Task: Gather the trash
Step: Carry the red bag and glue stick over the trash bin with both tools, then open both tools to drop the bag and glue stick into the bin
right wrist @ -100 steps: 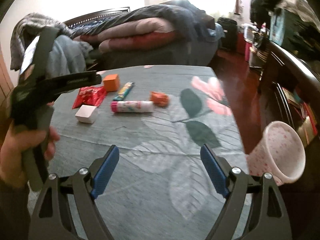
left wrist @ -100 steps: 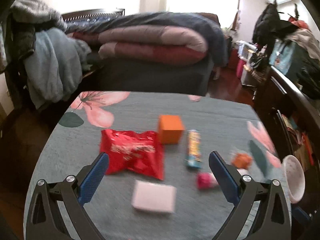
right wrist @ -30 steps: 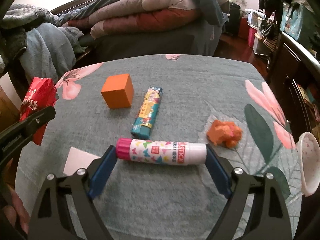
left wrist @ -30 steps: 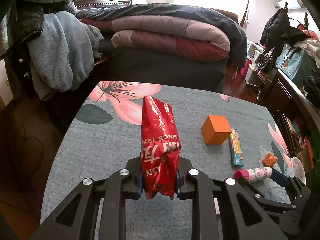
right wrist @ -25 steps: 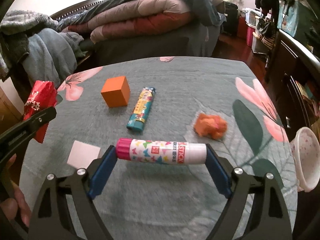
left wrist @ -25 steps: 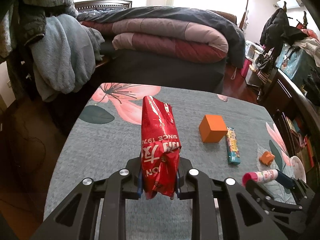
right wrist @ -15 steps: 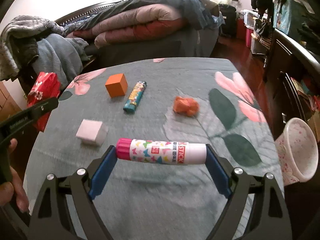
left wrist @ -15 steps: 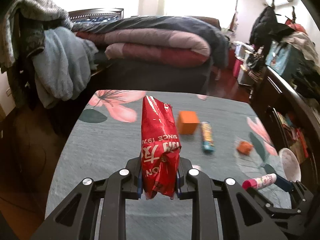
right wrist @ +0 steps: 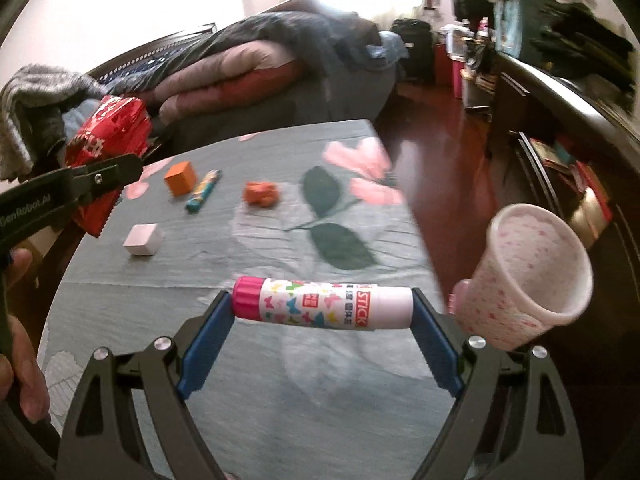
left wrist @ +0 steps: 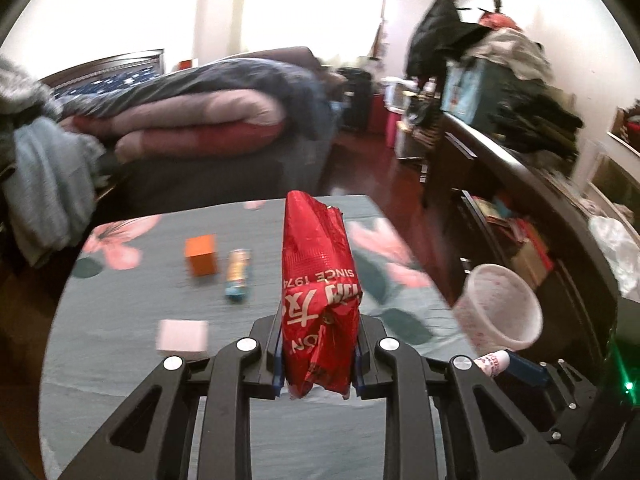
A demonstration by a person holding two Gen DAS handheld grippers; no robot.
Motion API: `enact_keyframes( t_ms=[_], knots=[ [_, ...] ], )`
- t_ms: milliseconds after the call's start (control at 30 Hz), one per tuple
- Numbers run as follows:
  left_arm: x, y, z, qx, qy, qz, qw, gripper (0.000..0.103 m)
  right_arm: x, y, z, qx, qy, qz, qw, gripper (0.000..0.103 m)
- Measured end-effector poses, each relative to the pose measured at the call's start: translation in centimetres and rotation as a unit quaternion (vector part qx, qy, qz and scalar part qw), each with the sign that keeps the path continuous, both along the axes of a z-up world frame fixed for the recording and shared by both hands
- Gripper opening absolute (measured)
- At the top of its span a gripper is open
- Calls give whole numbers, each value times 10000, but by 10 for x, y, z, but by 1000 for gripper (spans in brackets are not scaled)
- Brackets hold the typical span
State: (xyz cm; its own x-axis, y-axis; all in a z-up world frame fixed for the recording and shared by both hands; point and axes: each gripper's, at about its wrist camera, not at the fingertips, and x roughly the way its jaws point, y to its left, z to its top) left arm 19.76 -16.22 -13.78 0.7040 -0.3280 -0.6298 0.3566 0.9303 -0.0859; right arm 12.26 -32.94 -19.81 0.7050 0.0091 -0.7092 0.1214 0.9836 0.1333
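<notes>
A bed [left wrist: 200, 120] piled with folded quilts fills the background of both views, with a dark sideboard [left wrist: 520, 184] along the right-hand side of the room. In front of the bed stands the desk [right wrist: 280, 380], covered by a grey-green cloth printed with pink flowers and dark leaves. The left tool [left wrist: 318, 360] is clenched on a red snack wrapper [left wrist: 318, 300], which stands upright between its closed fingers and is held above the desk; in the right wrist view the same wrapper appears at the far left, pinched in the tool above the holder's hand [right wrist: 20, 340]. The right tool [right wrist: 322, 312] grasps a glue stick [right wrist: 322, 306] end to end, pink cap toward the left finger, the tube lying level above the near part of the desk. A pink speckled bin [right wrist: 528, 276], shaped like a tapered cup, sits off the desk's right edge, just beside the right tool's right finger, its open mouth tilted toward the camera. On the cloth lie the remaining small items: an orange cube [right wrist: 181, 177] at the far left, a blue-and-yellow candy wrapper [right wrist: 204, 191] just beside it, a pale pink block [right wrist: 143, 239] nearer the camera, and a crumpled orange scrap [right wrist: 261, 193] to the right of the candy wrapper, apart from it. Both views are softened by motion blur.
</notes>
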Motion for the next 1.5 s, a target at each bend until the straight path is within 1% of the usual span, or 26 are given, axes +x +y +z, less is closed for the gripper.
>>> enact_keyframes(
  t_ms=[167, 367, 533, 733, 900, 1033, 1133, 1200, 1300, 1333, 1367, 1400, 1433, 1467, 1500],
  knots=[
    [-9, -50, 4, 9, -53, -429, 9991, 25, -23, -50, 1, 71, -104, -443, 9989, 86],
    [-15, -110, 5, 48, -80, -944, 9955, 25, -44, -105, 1, 151, -213, -961, 9950, 87],
    [-17, -163, 2, 3, 26, -1482, 9890, 25, -56, -151, -3, 209, -279, -1415, 9893, 87],
    [-16, -222, -5, 32, 48, -1927, 9812, 25, -63, -209, -12, 221, -328, -1933, 9803, 87],
    [-9, -268, -17, 54, 175, -2235, 9745, 25, -60, -246, -23, 132, -361, -2226, 9742, 87],
    [1, -304, -36, 187, 257, -2413, 9699, 26, -49, -271, -37, 147, -322, -2353, 9713, 87],
    [15, -330, -55, 221, 483, -2534, 9659, 26, -33, -286, -54, 152, -241, -2366, 9712, 87],
    [24, -346, -67, 255, 566, -2539, 9652, 27, -19, -295, -68, 149, -156, -2324, 9724, 87],
    [40, -364, -83, 229, 729, -2572, 9633, 34, -1, -303, -86, 84, -91, -2282, 9735, 87],
    [45, -369, -86, 232, 744, -2538, 9641, 41, 4, -305, -89, 37, -71, -2291, 9734, 88],
    [47, -372, -88, 249, 749, -2509, 9648, 54, 9, -307, -93, -25, -51, -2305, 9730, 88],
    [51, -374, -90, 235, 740, -2496, 9652, 62, 12, -309, -97, -56, -55, -2308, 9730, 88],
    [51, -373, -91, 197, 719, -2497, 9654, 74, 12, -309, -99, -61, -73, -2315, 9728, 88],
    [52, -373, -91, 147, 684, -2485, 9661, 78, 13, -310, -101, -57, -93, -2334, 9723, 89],
    [54, -374, -92, 123, 670, -2482, 9663, 78, 15, -312, -103, -50, -106, -2344, 9721, 90]
  ],
)
